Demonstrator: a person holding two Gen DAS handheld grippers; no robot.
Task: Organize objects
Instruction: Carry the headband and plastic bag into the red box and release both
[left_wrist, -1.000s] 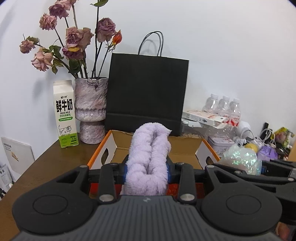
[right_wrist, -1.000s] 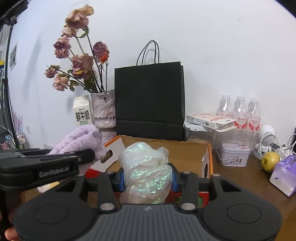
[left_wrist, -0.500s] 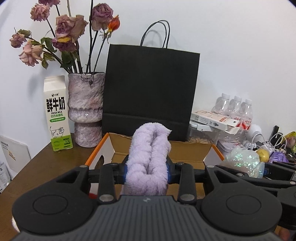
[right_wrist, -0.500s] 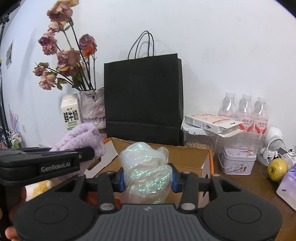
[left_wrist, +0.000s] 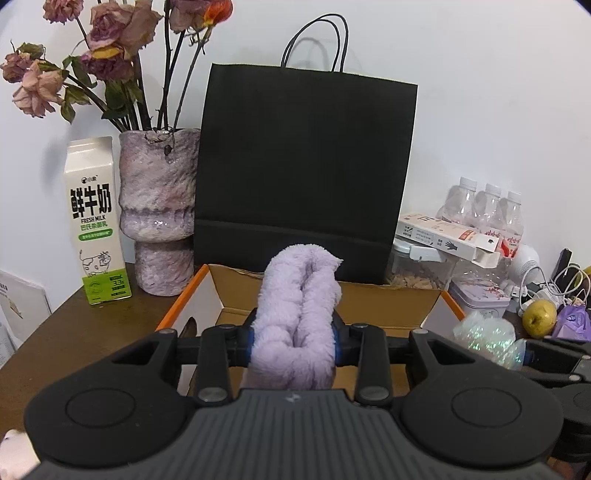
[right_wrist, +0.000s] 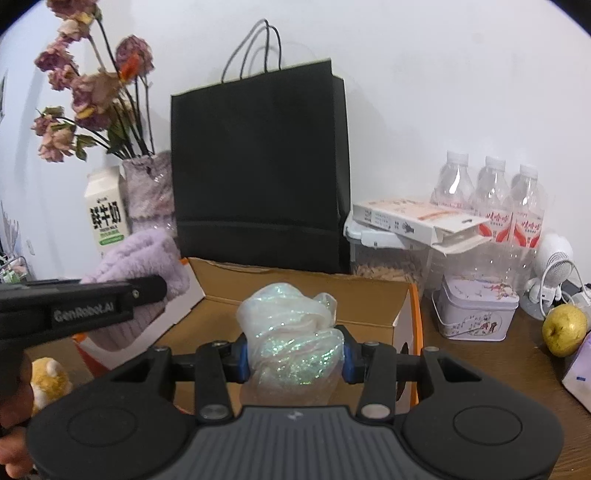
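Note:
My left gripper (left_wrist: 294, 338) is shut on a folded fluffy lilac cloth (left_wrist: 299, 306) and holds it above the open cardboard box (left_wrist: 369, 301) with orange edges. My right gripper (right_wrist: 292, 354) is shut on a crumpled iridescent plastic wrap (right_wrist: 291, 343), also above the box (right_wrist: 295, 291). The lilac cloth (right_wrist: 136, 266) and the left gripper show at the left of the right wrist view. The wrap (left_wrist: 487, 341) shows at the right of the left wrist view.
A black paper bag (left_wrist: 306, 166) stands behind the box. A vase of dried roses (left_wrist: 157, 214) and a milk carton (left_wrist: 96, 221) are at the left. Bottles (right_wrist: 491, 206), a tin (right_wrist: 476, 314), a pear (right_wrist: 563, 330) and cables are at the right. A plush toy (right_wrist: 48, 380) lies at the lower left.
Both grippers have moved forward and a little up toward the black bag, which looks larger now. Each keeps its hold on its object.

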